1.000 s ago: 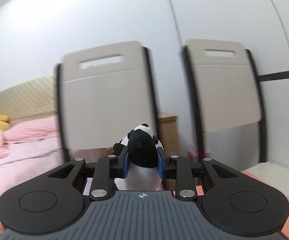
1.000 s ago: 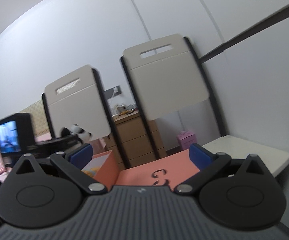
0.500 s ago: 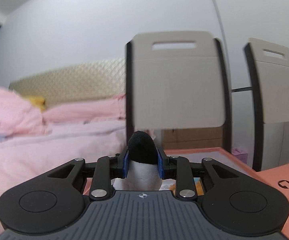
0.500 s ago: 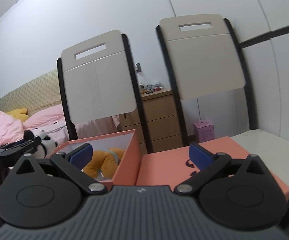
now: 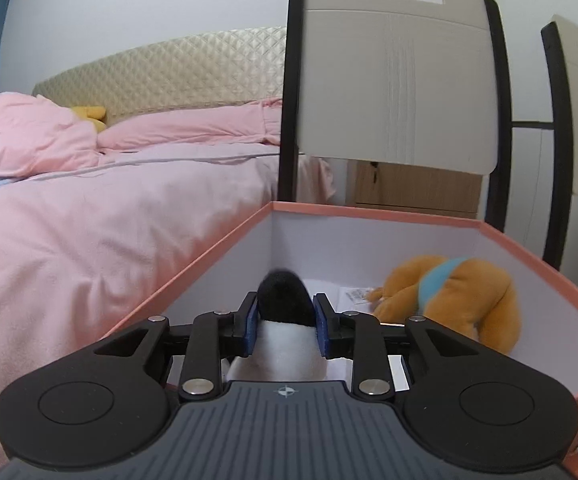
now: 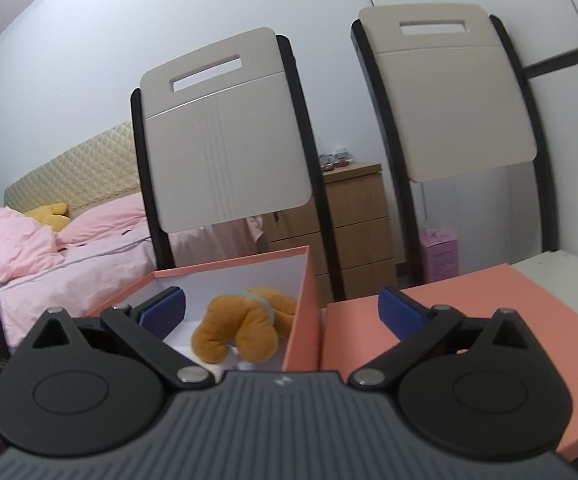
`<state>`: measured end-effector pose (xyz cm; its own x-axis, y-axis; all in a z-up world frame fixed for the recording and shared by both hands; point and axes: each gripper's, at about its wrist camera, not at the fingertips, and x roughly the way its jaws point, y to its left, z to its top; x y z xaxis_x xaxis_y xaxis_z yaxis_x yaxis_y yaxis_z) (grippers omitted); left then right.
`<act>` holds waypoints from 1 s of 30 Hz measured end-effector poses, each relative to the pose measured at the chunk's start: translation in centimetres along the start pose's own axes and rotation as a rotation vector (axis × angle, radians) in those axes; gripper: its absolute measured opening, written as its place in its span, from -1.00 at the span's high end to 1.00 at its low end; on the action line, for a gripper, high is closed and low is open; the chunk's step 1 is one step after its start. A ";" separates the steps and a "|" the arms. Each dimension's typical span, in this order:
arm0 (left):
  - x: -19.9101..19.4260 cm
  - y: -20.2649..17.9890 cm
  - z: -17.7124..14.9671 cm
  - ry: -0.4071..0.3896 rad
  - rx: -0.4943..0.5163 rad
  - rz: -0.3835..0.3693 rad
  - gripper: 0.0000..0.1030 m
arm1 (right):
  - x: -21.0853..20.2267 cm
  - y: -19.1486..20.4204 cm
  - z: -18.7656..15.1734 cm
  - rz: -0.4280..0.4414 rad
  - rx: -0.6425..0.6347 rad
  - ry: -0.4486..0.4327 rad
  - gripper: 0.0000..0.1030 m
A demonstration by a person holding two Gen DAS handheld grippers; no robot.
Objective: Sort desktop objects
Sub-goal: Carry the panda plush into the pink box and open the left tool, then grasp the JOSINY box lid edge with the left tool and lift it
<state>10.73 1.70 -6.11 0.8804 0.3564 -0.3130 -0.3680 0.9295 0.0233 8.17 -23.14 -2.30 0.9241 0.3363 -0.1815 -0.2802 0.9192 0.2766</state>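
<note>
Black-and-white plush, a panda (image 5: 285,320), sits clamped between the blue pads of the left tongs (image 5: 285,322) in the left wrist view; they are closed on it, black part forward and white part back toward the camera, so its long axis runs along the fingers. The tongs point slightly downward over the near edge of the open box (image 5: 377,213), whose white inside lies straight ahead and below. An orange toy (image 5: 457,300) with a blue band already lies in the box, ahead and to the right of the panda; the floor to its left looks bare, which I judge the likelier drop spot. A small paper slip (image 5: 355,294) lies by the orange toy; its print is too small to read. Beyond the box stand a chair (image 5: 393,80) and a bed (image 5: 89,220).

From the right wrist view, the right tongs (image 6: 283,312) stand wide open and hold nothing. The box (image 6: 303,312) lies ahead and to the left, the orange toy (image 6: 245,326) inside it. The box's lid (image 6: 449,320) lies flat on the tabletop (image 6: 561,264), ahead and to the right, just beside the box. The panda is out of sight here; the left hand is plainly the nearer one for the drop. No brand or writing is readable.
</note>
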 end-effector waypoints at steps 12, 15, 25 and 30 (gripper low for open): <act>-4.5 -1.5 0.8 -0.132 0.027 -0.049 -0.76 | -3.2 -1.2 0.3 0.006 -0.006 0.008 -1.00; -6.2 -2.2 0.4 -0.130 0.036 -0.075 -0.79 | -4.6 -1.9 0.6 -0.022 -0.016 -0.016 -1.00; -12.8 -4.5 -1.6 -0.122 0.125 -0.133 -0.82 | -7.9 -3.3 0.7 -0.085 -0.067 -0.056 -1.00; -15.4 -5.2 -1.7 -0.127 0.100 -0.203 -0.83 | -9.7 -3.9 0.6 -0.107 -0.082 -0.079 -1.00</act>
<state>-1.46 -8.84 -3.05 0.9659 0.1651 -0.1994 -0.1543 0.9857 0.0682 0.47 -30.06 -1.05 0.9665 0.2211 -0.1302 -0.1960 0.9637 0.1814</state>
